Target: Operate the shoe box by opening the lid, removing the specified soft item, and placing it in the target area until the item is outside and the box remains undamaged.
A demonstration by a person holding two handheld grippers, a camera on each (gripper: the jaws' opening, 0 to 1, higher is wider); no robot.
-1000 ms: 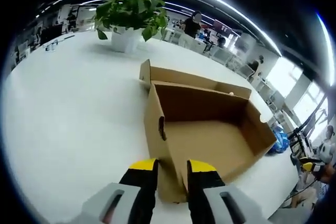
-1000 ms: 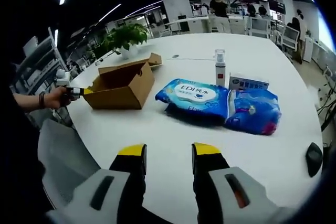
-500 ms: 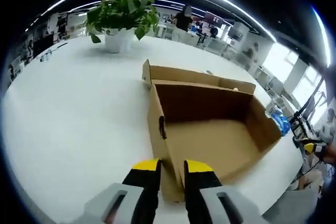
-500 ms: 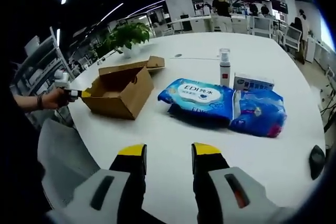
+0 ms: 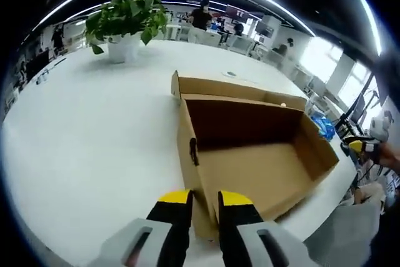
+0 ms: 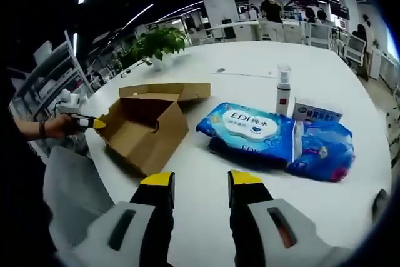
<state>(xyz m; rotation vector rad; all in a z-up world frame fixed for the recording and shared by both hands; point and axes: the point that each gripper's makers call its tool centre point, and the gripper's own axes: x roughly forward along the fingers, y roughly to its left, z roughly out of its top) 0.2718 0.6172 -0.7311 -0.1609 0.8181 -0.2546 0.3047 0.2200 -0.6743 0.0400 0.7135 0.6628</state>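
Note:
The brown cardboard shoe box [image 5: 250, 161] lies open and empty on the white table [image 5: 81, 136], its lid [image 5: 231, 87] folded back behind it. My left gripper [image 5: 204, 197] is shut on the box's near end wall, which stands between the jaws. In the right gripper view the box [image 6: 147, 132] sits left of centre, held at its left corner by the left gripper [image 6: 92, 123]. A soft blue wipes pack [image 6: 250, 126] lies on the table right of the box. My right gripper [image 6: 201, 179] hovers open above the table with nothing between its fingers.
A second blue pack [image 6: 325, 151], a small white carton [image 6: 315, 112] and a spray bottle [image 6: 283, 89] stand beyond the wipes pack. A potted plant [image 5: 122, 20] is at the far side. A grey chair back [image 6: 75, 186] is beside the table's near edge.
The box has swung round on the table, held by my left gripper, whose jaws have drawn a little closer on the wall. My right gripper stays open.

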